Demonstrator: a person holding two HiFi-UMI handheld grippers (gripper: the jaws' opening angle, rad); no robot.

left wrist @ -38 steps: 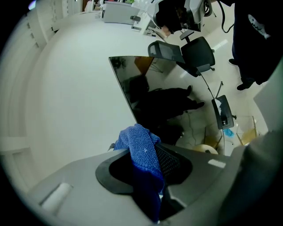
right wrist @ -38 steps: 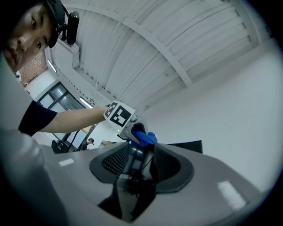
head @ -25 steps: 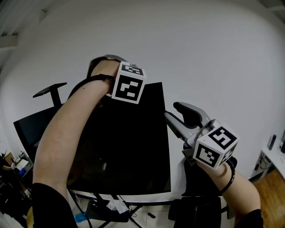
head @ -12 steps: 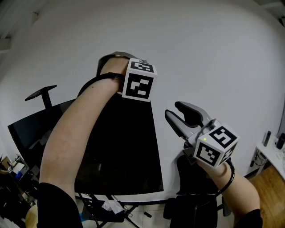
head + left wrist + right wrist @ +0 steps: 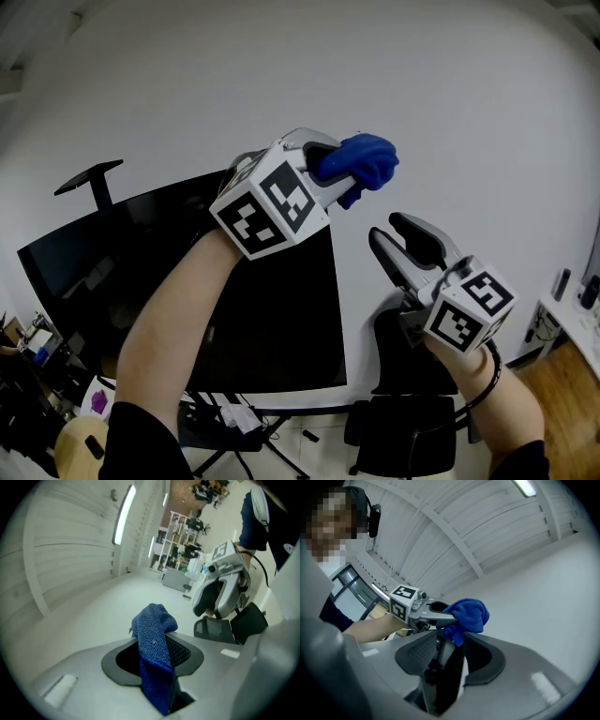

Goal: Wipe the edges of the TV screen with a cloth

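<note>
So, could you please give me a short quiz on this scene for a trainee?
1. True or false: the left gripper is shut on the blue cloth.
2. In the head view, the cloth shows against: A the white wall, B the middle of the TV screen, C the floor.
3. Fill in: the right gripper is ____ and holds nothing.
Key: 1 true; 2 A; 3 open.

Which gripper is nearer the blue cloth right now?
Left: the left gripper grips the blue cloth. The right gripper sits just below it, apart, its empty fingers having just closed slightly.
</note>
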